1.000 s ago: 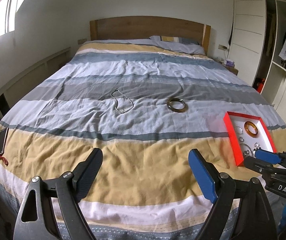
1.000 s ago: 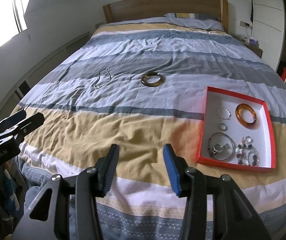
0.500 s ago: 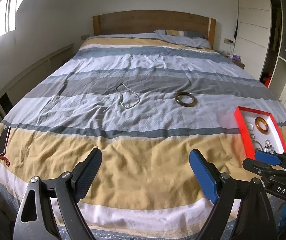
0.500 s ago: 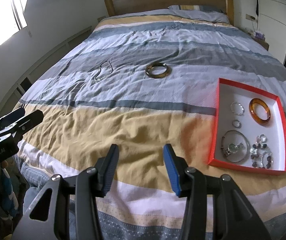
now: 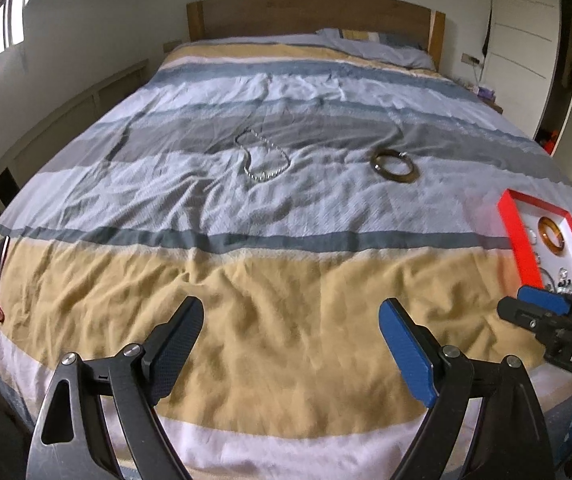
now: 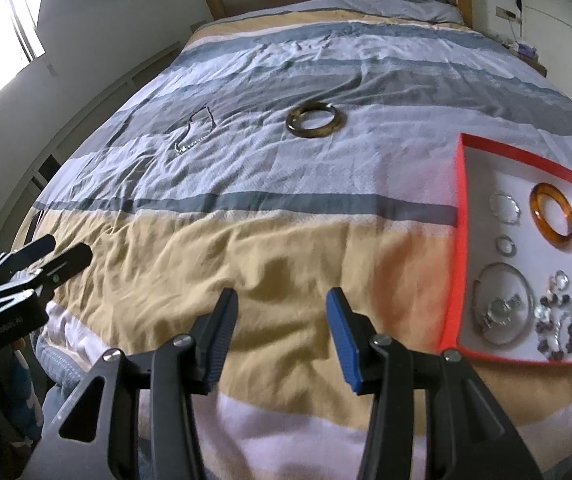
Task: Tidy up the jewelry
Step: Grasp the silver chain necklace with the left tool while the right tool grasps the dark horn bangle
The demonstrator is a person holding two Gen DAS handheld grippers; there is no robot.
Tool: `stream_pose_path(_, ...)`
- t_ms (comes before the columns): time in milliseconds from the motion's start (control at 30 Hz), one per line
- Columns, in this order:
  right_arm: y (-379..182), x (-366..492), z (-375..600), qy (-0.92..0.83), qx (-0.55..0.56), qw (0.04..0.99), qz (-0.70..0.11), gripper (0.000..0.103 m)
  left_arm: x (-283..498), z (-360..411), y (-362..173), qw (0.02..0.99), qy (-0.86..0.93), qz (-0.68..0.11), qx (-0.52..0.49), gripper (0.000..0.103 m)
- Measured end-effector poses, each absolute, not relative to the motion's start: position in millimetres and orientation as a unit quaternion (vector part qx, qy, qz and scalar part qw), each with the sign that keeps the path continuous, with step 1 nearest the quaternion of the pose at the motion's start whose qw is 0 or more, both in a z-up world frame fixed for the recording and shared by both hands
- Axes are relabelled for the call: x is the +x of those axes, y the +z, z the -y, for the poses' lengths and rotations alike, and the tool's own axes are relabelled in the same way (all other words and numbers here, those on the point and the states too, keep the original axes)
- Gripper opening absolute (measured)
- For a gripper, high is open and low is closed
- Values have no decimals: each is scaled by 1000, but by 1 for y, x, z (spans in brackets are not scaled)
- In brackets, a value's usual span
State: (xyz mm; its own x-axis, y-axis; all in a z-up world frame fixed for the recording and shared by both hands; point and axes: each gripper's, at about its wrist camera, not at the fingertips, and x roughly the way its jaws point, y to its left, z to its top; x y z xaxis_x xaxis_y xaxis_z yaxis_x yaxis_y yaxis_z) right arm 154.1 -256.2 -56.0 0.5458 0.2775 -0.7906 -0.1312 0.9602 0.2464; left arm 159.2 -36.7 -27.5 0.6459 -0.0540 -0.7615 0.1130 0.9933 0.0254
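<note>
Red tray (image 5: 514, 220) cut off by frame edge; left gripper (image 5: 290, 340) and right gripper (image 6: 281, 320) jaws apart, empty.

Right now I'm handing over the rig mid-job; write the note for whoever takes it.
Left gripper: jaws open, empty, over the yellow stripe near the foot of the bed.
Right gripper: jaws open, empty, just left of the tray.
Done: amber bangle, rings, watch and beads lie in the tray.
Left: necklace and dark bangle lie loose mid-bed, apart from each other; both go in the tray.
</note>
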Motion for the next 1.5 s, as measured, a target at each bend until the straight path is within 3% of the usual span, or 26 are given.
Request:
stream_pose_path(467, -55, 252, 267, 113, 69, 882, -453, 44, 274, 18, -42, 906, -73, -418, 4, 88)
stream_pose_path(700, -54, 304, 268, 106, 63, 889, -441, 44, 353, 9, -49, 905, -80, -417, -32, 98)
stream_pose_path(967, -68, 361, 272, 96, 68, 888, -444, 44, 430, 13, -75, 896, -53, -440, -31, 99)
stream_pose_path(1500, -115, 428, 267, 57, 60, 878, -471, 45, 479, 16, -123, 879, -17, -476, -14, 99)
